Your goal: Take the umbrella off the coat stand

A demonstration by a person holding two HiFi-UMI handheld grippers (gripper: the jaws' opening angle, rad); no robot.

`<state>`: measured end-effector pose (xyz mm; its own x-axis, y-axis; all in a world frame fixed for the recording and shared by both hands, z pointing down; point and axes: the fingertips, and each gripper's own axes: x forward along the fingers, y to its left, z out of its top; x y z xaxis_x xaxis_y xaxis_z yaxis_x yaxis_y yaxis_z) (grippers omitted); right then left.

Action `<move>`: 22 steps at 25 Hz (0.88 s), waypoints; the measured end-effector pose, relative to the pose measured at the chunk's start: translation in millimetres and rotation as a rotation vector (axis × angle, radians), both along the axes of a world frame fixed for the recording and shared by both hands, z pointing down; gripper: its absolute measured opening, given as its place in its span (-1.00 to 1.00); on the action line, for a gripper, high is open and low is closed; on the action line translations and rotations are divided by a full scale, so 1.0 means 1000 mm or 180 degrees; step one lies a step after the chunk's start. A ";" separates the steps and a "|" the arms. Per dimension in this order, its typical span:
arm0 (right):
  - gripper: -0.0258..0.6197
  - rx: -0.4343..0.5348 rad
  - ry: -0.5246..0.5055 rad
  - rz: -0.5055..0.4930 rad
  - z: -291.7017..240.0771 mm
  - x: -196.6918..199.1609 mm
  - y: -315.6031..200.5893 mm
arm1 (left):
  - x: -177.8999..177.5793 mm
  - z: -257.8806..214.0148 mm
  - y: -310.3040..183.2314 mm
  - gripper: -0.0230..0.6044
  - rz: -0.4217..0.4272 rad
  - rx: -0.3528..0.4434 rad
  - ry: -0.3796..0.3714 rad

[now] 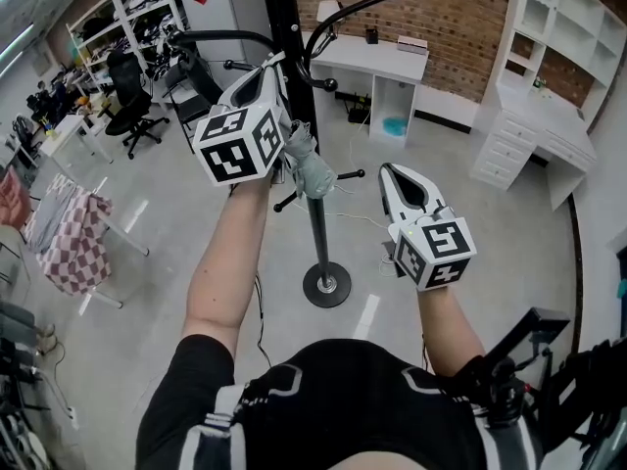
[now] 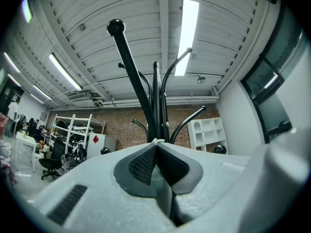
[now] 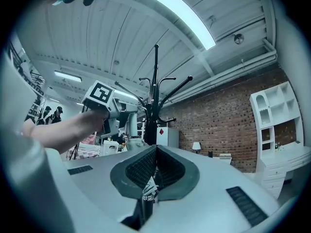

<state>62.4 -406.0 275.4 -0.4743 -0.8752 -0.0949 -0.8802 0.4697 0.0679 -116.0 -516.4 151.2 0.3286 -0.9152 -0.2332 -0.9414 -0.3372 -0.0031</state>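
Strap (image 2: 156, 141) first: pinching it at the tips of the clenched left gripper (image 1: 273, 72), probably for lifting the grey umbrella (image 1: 312, 169), dangling just beside the stand (image 1: 318, 233), off its hook, while holding the right gripper (image 1: 390, 170) closed, empty, nearby.

Left arm (image 1: 230, 253) stretched forward, the left gripper (image 1: 275, 67) held high and tilted slightly upward, jaws pinched on a thin white strap (image 2: 156, 141). Right arm (image 1: 443, 313) bent, the right gripper (image 1: 388, 170) lower and level, jaws closed together, empty.
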 end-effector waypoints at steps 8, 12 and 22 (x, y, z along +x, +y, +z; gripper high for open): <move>-0.92 0.0001 -0.0001 0.0020 0.000 -0.001 0.008 | -0.015 -0.023 0.019 -0.88 0.0013 0.0150 0.0081; -0.92 -0.0002 0.0028 -0.0004 0.002 -0.010 0.015 | -0.023 -0.035 0.035 -0.88 0.0042 0.0243 0.0066; -0.92 0.0019 0.0026 -0.0118 -0.002 -0.029 0.026 | -0.054 -0.060 0.067 -0.88 -0.0112 0.0381 0.0085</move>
<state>33.6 -379.6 273.5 -0.5073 -0.8564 -0.0961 -0.8616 0.5016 0.0780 -169.9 -449.1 90.8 0.2890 -0.8911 -0.3498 -0.9529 -0.3028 -0.0161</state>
